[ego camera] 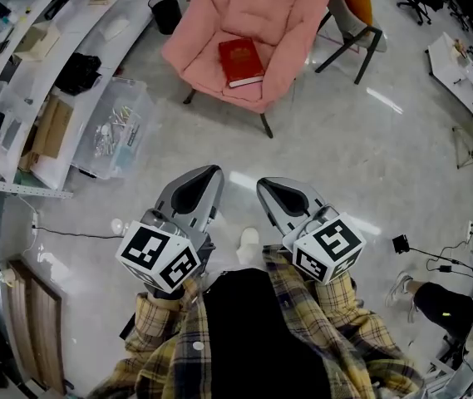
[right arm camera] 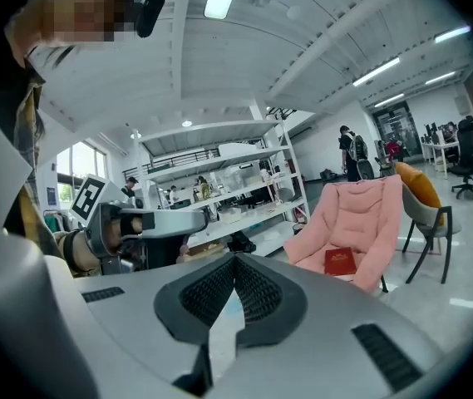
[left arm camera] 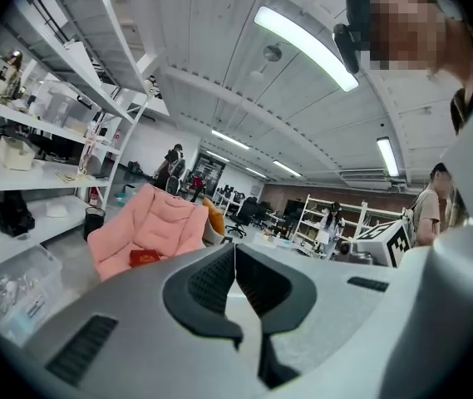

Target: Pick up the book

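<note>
Across the pale floor [ego camera: 361,148], well ahead of the person, stands a pink chair [ego camera: 282,15]. Nearer, side by side and well apart from it, the left hand-held gripper [ego camera: 209,173] and the right hand-held gripper [ego camera: 266,186] point toward it, each with its jaws pressed together on nothing. A red book [ego camera: 240,61] lies flat on the chair's seat.

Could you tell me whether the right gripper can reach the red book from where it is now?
Probably not yet: the book lies on the pink chair, across the floor from the right gripper, whose jaws are shut. Nothing blocks the way.
</note>
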`<action>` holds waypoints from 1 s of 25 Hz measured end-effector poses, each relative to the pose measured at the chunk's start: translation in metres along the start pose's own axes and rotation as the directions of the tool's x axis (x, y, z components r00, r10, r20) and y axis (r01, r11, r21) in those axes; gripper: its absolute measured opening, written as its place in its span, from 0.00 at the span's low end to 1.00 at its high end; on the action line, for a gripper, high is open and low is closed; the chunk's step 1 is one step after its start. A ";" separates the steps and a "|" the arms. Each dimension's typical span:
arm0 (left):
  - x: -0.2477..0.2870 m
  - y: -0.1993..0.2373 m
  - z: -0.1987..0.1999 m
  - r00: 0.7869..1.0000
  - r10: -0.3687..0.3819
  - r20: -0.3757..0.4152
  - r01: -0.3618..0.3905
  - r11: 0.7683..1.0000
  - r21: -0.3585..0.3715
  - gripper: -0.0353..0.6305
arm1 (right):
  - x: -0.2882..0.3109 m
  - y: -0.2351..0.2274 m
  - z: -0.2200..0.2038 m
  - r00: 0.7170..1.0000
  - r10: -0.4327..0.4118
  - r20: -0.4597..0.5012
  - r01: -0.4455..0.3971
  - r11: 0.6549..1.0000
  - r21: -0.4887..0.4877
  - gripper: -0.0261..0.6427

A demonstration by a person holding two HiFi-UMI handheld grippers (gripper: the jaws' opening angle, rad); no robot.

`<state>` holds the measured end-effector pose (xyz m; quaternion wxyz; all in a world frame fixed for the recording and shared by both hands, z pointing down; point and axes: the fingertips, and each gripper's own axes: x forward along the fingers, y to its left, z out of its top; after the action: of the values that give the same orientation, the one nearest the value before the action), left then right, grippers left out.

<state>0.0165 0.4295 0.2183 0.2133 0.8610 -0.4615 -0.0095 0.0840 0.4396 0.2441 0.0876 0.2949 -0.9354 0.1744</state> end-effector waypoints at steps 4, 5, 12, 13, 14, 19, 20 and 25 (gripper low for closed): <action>0.012 0.033 0.014 1.000 -0.012 -0.002 0.012 1.000 -0.005 0.06 | 0.033 -0.010 0.009 1.000 -0.012 -0.009 0.012 1.000 0.006 0.06; 0.015 0.043 0.018 1.000 -0.017 -0.002 0.017 1.000 -0.006 0.06 | 0.043 -0.013 0.012 1.000 -0.017 -0.009 0.017 1.000 0.006 0.06; 0.043 0.115 0.053 0.998 -0.055 -0.012 0.055 0.998 -0.007 0.06 | 0.112 -0.036 0.040 0.998 -0.065 -0.016 0.065 0.998 0.006 0.06; 0.046 0.124 0.056 0.998 -0.062 -0.017 0.062 0.998 -0.008 0.06 | 0.121 -0.039 0.042 0.997 -0.075 -0.020 0.075 0.997 0.010 0.06; 0.049 0.133 0.059 0.997 -0.070 -0.024 0.070 0.998 -0.010 0.06 | 0.129 -0.042 0.043 0.996 -0.086 -0.024 0.086 0.996 0.015 0.06; 0.062 0.175 0.066 0.991 -0.114 -0.069 0.113 0.993 -0.018 0.06 | 0.164 -0.054 0.044 0.988 -0.146 -0.050 0.149 0.988 0.047 0.06; 0.064 0.182 0.067 0.989 -0.123 -0.078 0.122 0.992 -0.019 0.06 | 0.171 -0.056 0.043 0.986 -0.156 -0.053 0.159 0.986 0.055 0.06; 0.071 0.206 0.069 0.980 -0.163 -0.112 0.160 0.987 -0.034 0.06 | 0.196 -0.057 0.041 0.979 -0.193 -0.071 0.199 0.976 0.088 0.06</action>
<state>-0.1207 0.2487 0.2461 0.2484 0.8920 -0.3772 0.0169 -0.0441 0.2789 0.2743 0.1194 0.3841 -0.8892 0.2181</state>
